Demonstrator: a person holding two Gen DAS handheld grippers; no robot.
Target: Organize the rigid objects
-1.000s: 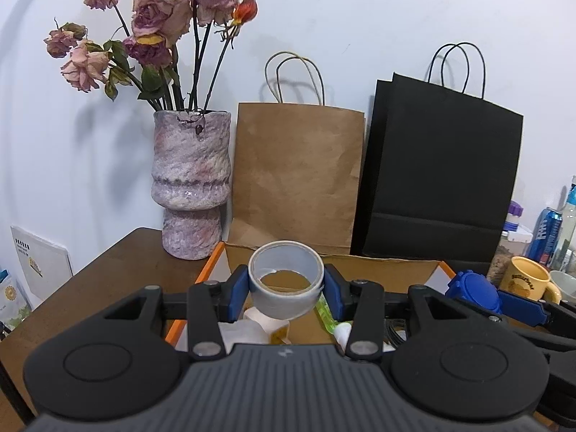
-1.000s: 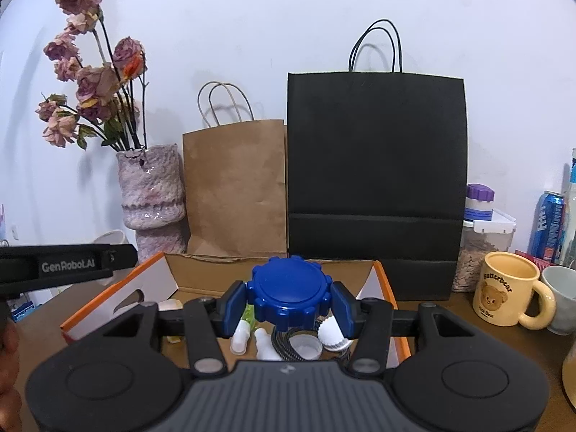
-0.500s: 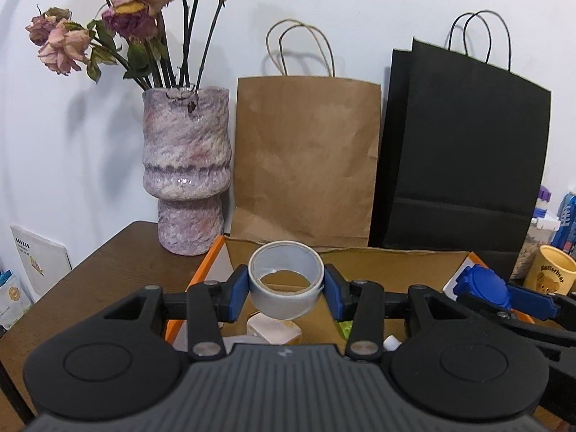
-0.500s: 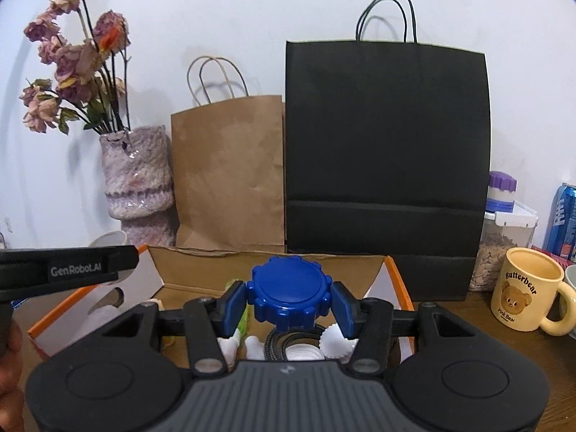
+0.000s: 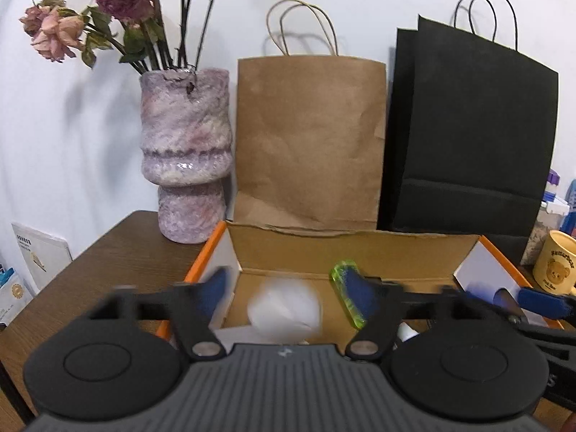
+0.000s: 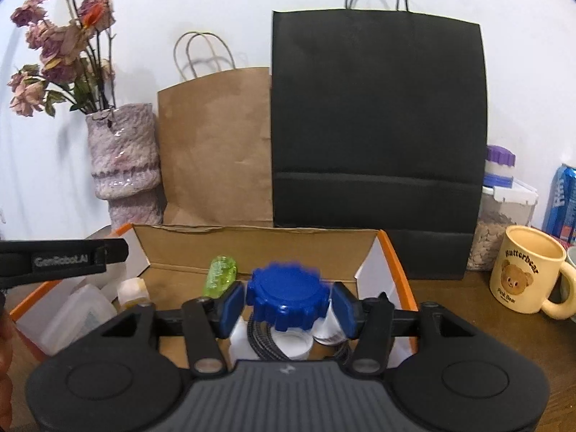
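Over the orange-edged cardboard box (image 5: 342, 239), my left gripper (image 5: 288, 289) is opening, its blue pads far apart. The grey tape roll (image 5: 284, 309) is a blur between and below them, touching neither pad. In the right wrist view, my right gripper (image 6: 287, 304) is also opening above the same box (image 6: 252, 232). The blue toothed lid (image 6: 286, 297) sits between its pads with a thin gap on each side, its top blurred. A green bottle (image 6: 219, 275) lies in the box behind it. The left gripper's body (image 6: 64, 261) shows at the left edge.
A purple vase (image 5: 185, 151) of dried roses, a brown paper bag (image 5: 309, 136) and a black bag (image 5: 468, 136) stand behind the box. White bottles, a black cable (image 6: 262, 334) and a clear case (image 6: 77, 315) lie in the box. A yellow bear mug (image 6: 527, 273) stands right.
Both grippers came forward and lower over the box. The left let go of the tape roll, which is dropping. The right pads have parted from the blue lid.
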